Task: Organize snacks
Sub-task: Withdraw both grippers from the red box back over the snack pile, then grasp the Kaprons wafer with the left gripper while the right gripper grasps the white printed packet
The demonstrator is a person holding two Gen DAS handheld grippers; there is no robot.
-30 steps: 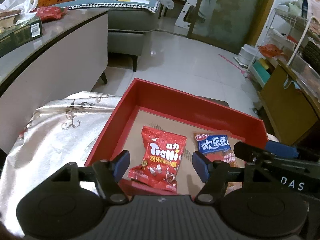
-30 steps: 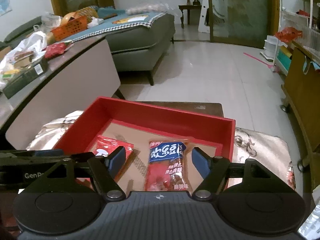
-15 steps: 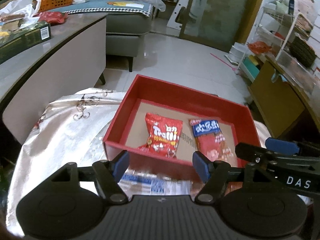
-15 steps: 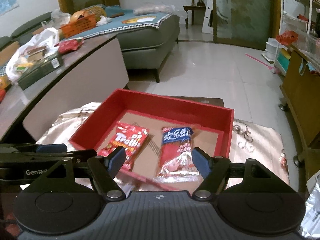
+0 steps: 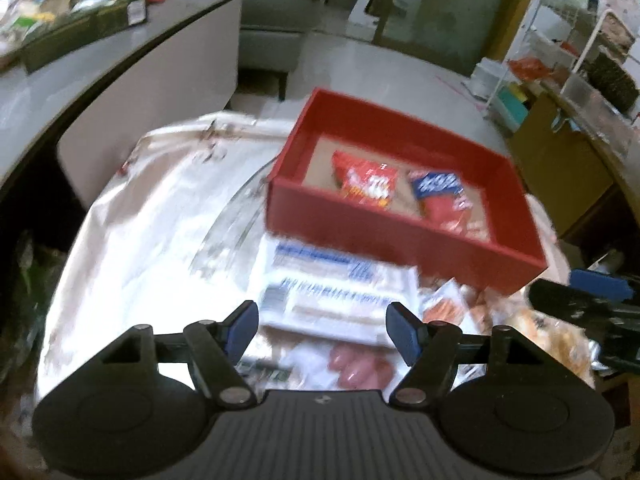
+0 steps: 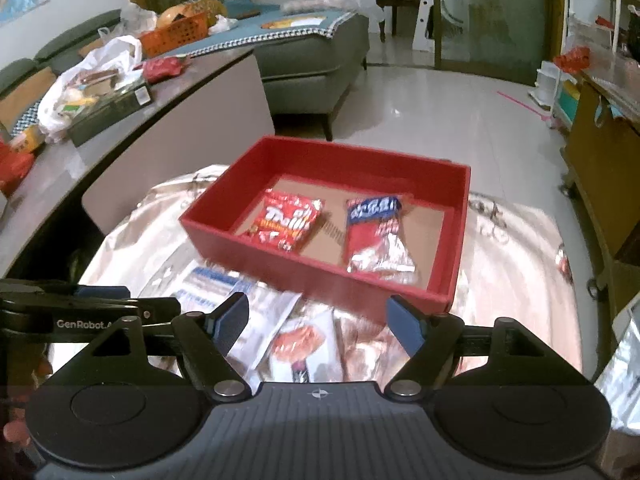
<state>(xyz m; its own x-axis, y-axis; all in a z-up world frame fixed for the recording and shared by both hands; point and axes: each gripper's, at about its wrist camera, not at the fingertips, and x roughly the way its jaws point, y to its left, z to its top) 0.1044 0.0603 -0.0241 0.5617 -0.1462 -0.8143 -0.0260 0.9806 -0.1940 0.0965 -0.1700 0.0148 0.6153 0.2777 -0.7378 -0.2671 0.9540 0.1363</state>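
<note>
We saw a tabletop [image 6: 520,280] draped in a shiny pale cloth [image 5: 160,220]. A red box [image 6: 280,256] sat on it, with loose snack packets [image 6: 296,340] heaped just before the box.

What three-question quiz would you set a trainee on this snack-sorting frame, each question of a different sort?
1. True or false: the red box holds three packets.
2. Multiple choice: where are the unsorted packets lying? A) inside the box; B) on the cloth in front of the box's near wall; C) on the grey sofa.
3. Short answer: is either the left gripper or the right gripper holding anything?

Key
1. False: only two, a red Trolli packet and a blue-topped packet, lying side by side.
2. B.
3. No: both stand open and empty above the loose packets.
</note>
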